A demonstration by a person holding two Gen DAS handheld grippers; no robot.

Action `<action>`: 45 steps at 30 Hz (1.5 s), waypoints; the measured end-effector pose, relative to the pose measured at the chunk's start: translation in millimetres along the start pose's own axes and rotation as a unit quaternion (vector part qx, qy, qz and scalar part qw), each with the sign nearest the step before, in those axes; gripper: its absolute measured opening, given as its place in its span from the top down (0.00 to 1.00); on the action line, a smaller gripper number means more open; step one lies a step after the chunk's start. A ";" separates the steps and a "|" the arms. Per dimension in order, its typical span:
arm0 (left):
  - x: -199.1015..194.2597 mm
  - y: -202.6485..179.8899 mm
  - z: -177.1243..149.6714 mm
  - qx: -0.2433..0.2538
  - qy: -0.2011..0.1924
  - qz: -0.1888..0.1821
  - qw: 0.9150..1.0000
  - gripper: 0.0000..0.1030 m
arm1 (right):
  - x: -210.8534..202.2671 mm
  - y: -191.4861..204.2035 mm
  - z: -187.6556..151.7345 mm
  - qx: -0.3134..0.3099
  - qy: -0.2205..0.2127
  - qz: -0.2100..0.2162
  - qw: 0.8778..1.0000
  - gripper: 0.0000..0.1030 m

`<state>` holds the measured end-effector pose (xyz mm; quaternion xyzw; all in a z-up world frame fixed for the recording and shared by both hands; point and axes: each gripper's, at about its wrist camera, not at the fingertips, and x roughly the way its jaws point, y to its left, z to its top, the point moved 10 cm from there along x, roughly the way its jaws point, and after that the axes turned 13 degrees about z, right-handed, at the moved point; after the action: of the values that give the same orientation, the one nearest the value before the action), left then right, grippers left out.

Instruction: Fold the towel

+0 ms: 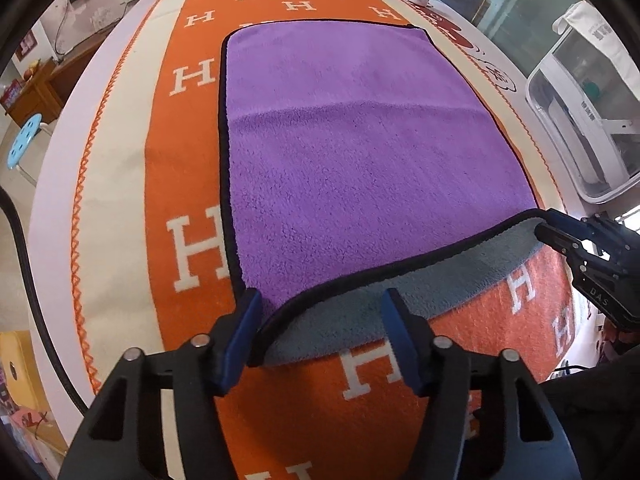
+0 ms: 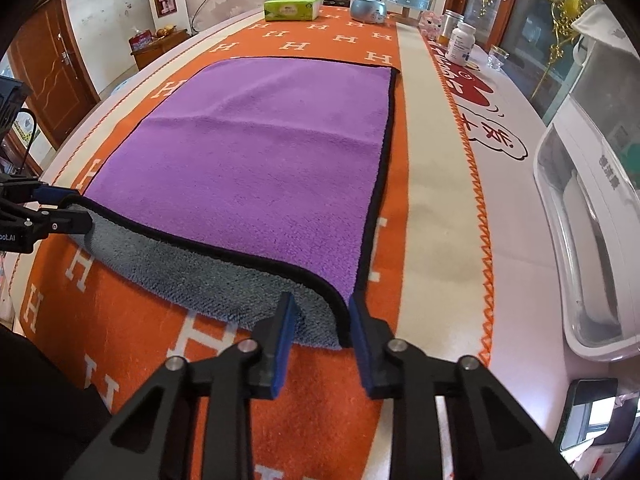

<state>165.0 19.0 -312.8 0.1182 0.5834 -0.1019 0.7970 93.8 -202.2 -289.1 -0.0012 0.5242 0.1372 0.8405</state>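
A purple towel [image 1: 360,152] with a black hem and grey underside lies flat on the orange blanket [image 1: 188,168]. Its near edge is lifted, showing the grey side. My left gripper [image 1: 324,312] has its jaws wide apart, with the towel's near left corner resting against the left finger [image 1: 240,336]. My right gripper [image 2: 322,312] has its jaws apart around the near right corner; the towel [image 2: 260,152] lies between them. In the left wrist view the right gripper [image 1: 548,232] looks closed on that corner. In the right wrist view the left gripper [image 2: 60,208] sits at the other corner.
A green tissue box [image 2: 292,8], a snow globe [image 2: 370,0], a white pill bottle [image 2: 460,44] and jars stand at the table's far end. A white plastic container [image 2: 592,248] stands on the right. A blue stool [image 1: 24,144] is off the table's left side.
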 end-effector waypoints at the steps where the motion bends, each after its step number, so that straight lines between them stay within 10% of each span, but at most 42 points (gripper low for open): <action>1: -0.2 -0.1 -1.0 -0.001 0.000 -0.002 1.000 0.52 | -0.4 -0.8 -0.1 0.001 0.000 -0.001 1.000 0.81; 18: 0.0 12.3 -14.5 -0.025 0.014 0.004 1.000 0.92 | -9.1 0.2 -5.6 0.000 0.003 0.001 1.000 0.96; 45: -54.0 15.2 20.2 -0.001 -0.001 0.036 0.999 0.95 | -43.8 4.2 40.4 0.006 -0.005 0.036 0.999 0.96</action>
<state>171.7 28.6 -254.3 0.1382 0.5781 -0.0725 0.8009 110.3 -202.3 -231.6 0.0235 0.5206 0.1637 0.8376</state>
